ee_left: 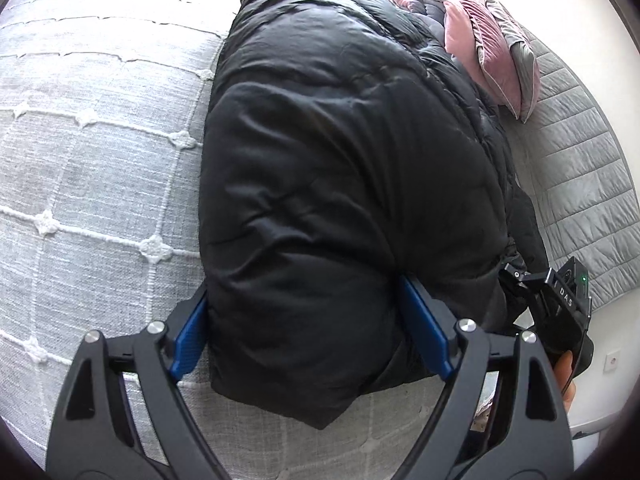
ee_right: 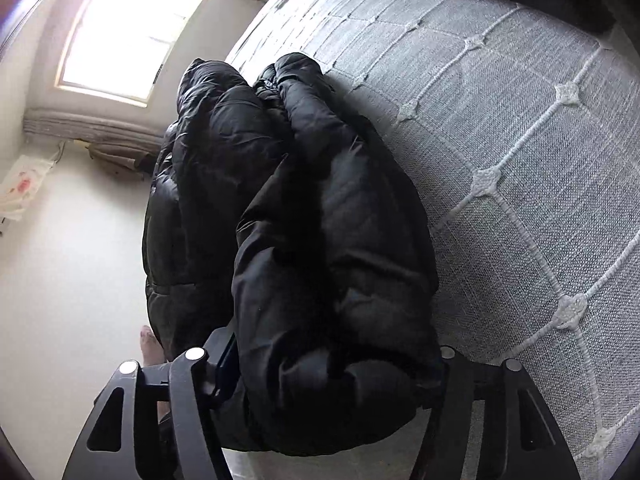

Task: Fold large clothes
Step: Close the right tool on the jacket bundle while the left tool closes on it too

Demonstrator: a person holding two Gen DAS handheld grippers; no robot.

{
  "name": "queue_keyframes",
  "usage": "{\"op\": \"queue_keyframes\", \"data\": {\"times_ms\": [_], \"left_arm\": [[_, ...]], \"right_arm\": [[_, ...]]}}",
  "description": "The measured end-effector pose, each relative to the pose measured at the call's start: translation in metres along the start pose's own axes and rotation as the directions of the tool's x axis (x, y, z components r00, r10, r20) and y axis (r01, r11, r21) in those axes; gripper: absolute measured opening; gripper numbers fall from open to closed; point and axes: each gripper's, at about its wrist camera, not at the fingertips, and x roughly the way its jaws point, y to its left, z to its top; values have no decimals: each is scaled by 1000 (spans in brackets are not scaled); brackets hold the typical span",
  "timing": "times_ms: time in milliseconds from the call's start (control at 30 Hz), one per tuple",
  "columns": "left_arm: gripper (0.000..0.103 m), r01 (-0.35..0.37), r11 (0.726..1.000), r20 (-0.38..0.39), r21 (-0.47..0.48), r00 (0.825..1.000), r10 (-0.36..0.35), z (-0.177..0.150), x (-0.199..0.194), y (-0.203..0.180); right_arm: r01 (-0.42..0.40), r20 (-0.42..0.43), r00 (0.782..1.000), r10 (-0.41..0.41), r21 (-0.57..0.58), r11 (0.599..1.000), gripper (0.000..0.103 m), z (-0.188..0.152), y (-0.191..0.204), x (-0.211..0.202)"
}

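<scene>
Jacket: puffy black quilted down jacket [ee_left: 340, 184], bundled on the grey grid-stitched bedspread [ee_left: 88, 184], frame centre, one part hanging off the bed edge.
L gripper [ee_left: 304, 320]: blue fingers [ee_left: 188, 332] spread wide, pinching a thick fold.
R gripper [ee_right: 332, 376]: fingers straddle a bulky roll; pinching it, I judge (pads mostly hidden).
Risk: slick, springy fill could squeeze out; overhang may drag the bundle off the bed.

Under and to the left of your left jaws you have the grey bedspread [ee_left: 100, 168] with its white stitched grid. Far ahead and to the right of them, a pink cushion [ee_left: 476, 36] leans against a grey cushion [ee_left: 520, 60]. Up and to the left of your right jaws, a bright window [ee_right: 132, 28] sits above the pale floor [ee_right: 80, 260].
</scene>
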Motion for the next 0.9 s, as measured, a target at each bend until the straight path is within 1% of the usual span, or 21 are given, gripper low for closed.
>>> {"op": "queue_keyframes", "data": {"times_ms": [100, 400, 567, 700, 767, 900], "left_arm": [[87, -11, 1000, 6, 3, 1000, 11, 0, 0, -3], [86, -30, 1000, 13, 5, 999, 30, -1, 2, -8], [79, -54, 998, 17, 28, 998, 54, -1, 4, -16], [76, -38, 999, 19, 14, 999, 38, 0, 4, -12], [79, -19, 1000, 14, -7, 1000, 19, 0, 6, -7], [79, 5, 1000, -6, -24, 1000, -6, 4, 9, -3]], "right_arm": [[11, 14, 1000, -11, -30, 1000, 54, -1, 7, 0], [11, 33, 999, -9, -62, 998, 45, -3, 12, -4], [30, 51, 998, -25, -100, 995, 43, -4, 20, -5], [39, 56, 998, -33, -108, 993, 43, -5, 26, -2], [39, 57, 998, -33, -106, 994, 43, -4, 28, 0], [48, 67, 997, -40, -120, 992, 42, -6, 34, 2]]}}
